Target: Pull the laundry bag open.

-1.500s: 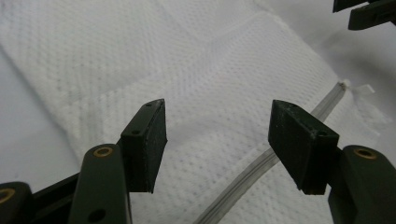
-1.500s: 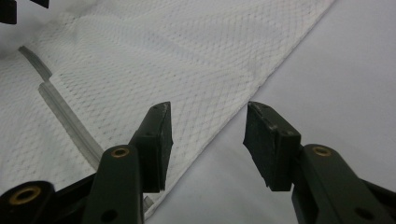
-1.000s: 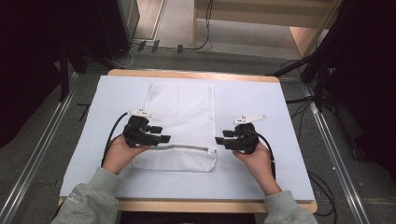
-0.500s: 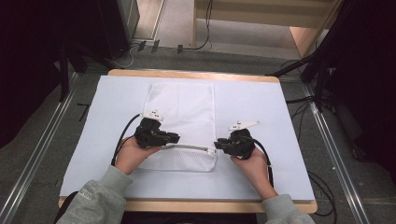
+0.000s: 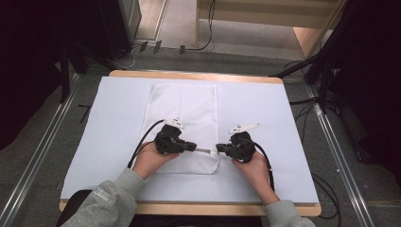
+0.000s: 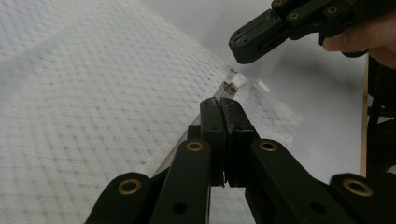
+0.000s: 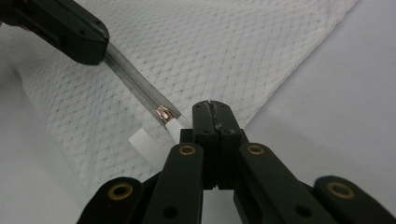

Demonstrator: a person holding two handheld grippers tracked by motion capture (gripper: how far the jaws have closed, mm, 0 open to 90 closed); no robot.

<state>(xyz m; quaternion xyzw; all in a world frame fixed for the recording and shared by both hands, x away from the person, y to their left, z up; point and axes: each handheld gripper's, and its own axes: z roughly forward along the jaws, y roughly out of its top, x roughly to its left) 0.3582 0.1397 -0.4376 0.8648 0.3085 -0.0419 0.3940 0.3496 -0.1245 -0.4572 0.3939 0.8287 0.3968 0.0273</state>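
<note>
A white mesh bag (image 5: 182,113) is lying flat on the white-covered worktop (image 5: 265,109), running from the upper middle of the high view down to the person's hands. Its zipper (image 5: 204,150) is running along the near edge, low in the middle of the frame.

The left gripper (image 5: 194,147) is sitting on that near edge, left of centre. Its jaws have just been closing and are now pressed together. In the left gripper view, the left gripper (image 6: 219,105) is pinching the bag along the zipper line, with the zipper pull (image 6: 229,87) just beyond its tips.

The right gripper (image 5: 218,150) is facing it from the right, at the bag's lower right corner. Its jaws have also just been closing. In the right gripper view they are standing shut, with the right gripper (image 7: 210,108) just beside the zipper pull (image 7: 163,113) and a white tab (image 7: 142,140). It seems to be clamping the corner of the bag rather than the pull itself, though the contact is partly hidden.

Judging from this, the work is only beginning. Both grips on the zipper edge are looking set and the bag is being held taut between them. The pull is sitting at the right end of the zipper, and the zipper is looking closed along its visible length. Sliding the pull and opening the bag are appearing to be the steps left.
</note>
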